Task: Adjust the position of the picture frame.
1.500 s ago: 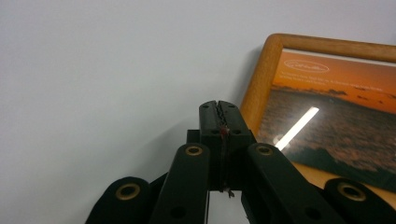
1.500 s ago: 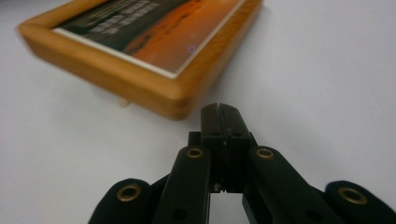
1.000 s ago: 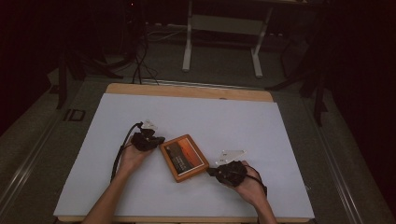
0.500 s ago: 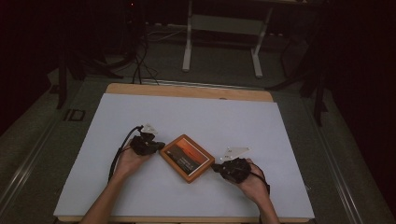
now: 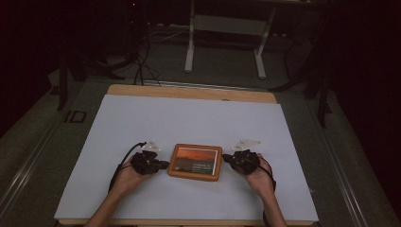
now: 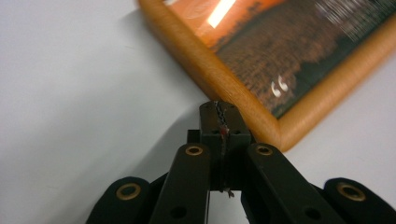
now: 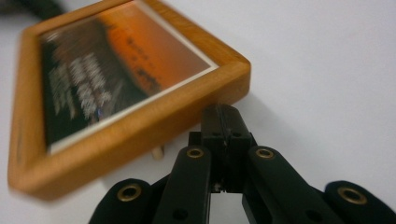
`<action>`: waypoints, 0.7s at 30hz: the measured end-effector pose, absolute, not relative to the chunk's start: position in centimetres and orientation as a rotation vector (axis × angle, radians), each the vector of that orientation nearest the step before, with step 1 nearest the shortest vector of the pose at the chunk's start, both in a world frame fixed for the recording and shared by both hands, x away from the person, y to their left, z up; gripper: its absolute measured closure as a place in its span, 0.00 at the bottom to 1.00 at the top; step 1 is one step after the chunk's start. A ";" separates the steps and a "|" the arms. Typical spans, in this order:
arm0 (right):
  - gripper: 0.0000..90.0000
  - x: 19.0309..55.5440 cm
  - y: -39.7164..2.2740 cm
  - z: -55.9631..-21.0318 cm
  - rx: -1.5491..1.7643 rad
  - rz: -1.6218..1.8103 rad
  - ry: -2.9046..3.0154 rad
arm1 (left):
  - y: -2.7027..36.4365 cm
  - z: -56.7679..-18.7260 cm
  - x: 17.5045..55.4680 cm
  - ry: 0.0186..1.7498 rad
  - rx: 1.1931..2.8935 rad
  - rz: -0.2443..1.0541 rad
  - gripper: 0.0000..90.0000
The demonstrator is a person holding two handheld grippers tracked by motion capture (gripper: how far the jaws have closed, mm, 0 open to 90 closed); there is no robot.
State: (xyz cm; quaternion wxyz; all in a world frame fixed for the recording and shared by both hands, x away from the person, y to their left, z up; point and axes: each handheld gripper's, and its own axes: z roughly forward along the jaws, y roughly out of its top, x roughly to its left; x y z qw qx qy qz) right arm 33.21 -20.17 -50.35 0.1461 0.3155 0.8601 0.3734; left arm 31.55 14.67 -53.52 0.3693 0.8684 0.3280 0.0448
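Wooden picture frame (image 5: 196, 162) flat on worktop (image 5: 189, 118). Left claw (image 5: 163, 165) and right claw (image 5: 226, 158) pinched shut, empty, flanking its edges. Uneven pushing could skew or tip it.

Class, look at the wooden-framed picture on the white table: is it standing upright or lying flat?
Lying flat, picture side up. The wooden-framed picture rests on the white table with its sunset image facing the high view.

1 picture frame (image 5: 196, 162), 2 claws
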 end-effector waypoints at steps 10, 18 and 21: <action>1.00 33.6 -20.1 -50.0 0.948 1.076 2.434 | 13.8 -52.7 31.3 0.788 2.256 0.179 1.00; 1.00 31.1 -19.9 -48.7 0.888 1.110 2.470 | 13.8 -51.6 34.8 0.854 2.142 0.268 1.00; 1.00 30.1 -20.1 -48.6 0.872 1.127 2.490 | 13.2 -51.2 36.3 0.854 2.118 0.276 1.00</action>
